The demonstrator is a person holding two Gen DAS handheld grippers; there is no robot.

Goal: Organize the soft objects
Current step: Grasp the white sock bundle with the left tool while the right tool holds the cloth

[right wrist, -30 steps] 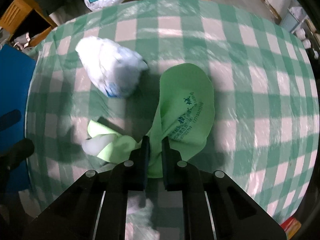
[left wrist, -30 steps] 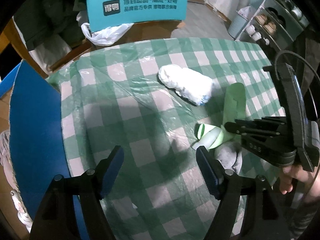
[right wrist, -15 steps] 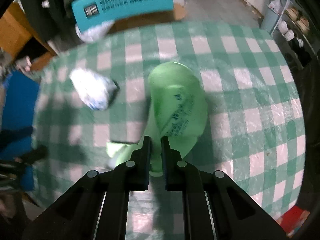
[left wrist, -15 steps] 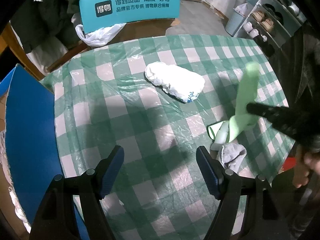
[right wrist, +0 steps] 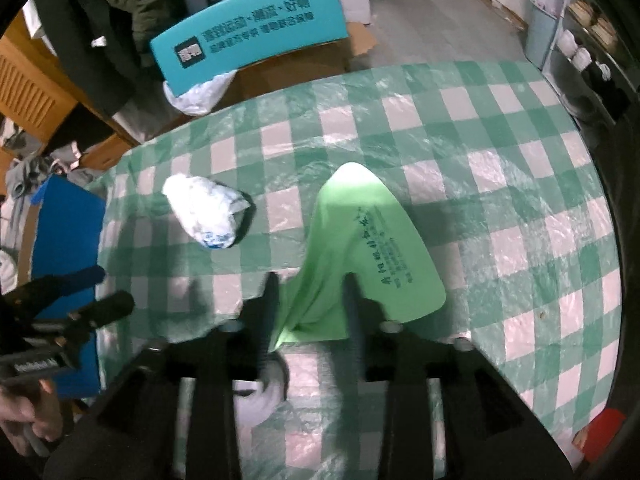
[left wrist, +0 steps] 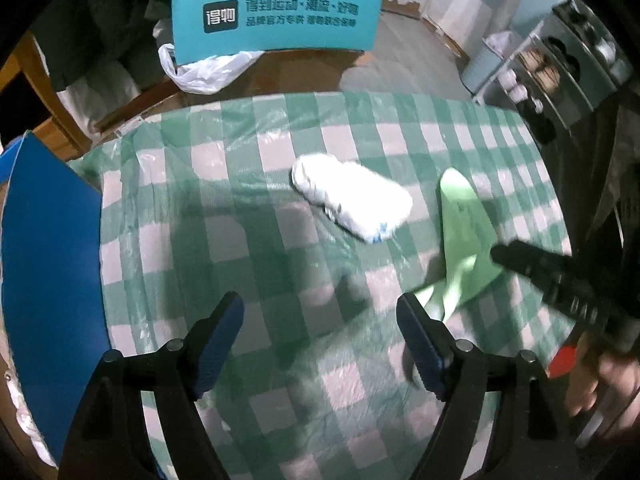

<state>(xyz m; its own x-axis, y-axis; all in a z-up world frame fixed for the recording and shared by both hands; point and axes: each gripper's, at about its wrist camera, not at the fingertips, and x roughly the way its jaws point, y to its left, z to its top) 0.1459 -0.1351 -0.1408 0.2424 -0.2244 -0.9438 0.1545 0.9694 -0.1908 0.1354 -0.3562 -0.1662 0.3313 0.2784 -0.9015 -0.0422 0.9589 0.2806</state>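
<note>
Right tool [right wrist: 310, 300], jaws just spreading apart, has the green sock [right wrist: 360, 248] loose between them above the checkered bench [right wrist: 520, 184], left tool [left wrist: 320, 320] spread wide and empty, white bundle [left wrist: 352, 208] lying mid-bench.

Green-white checked tablecloth [right wrist: 500, 128]; light-green cloth [right wrist: 360, 232]; white bundle [right wrist: 204, 208].

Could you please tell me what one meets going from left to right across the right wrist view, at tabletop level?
Blue board → white bundle → green bag → red object at the table's edge.
</note>
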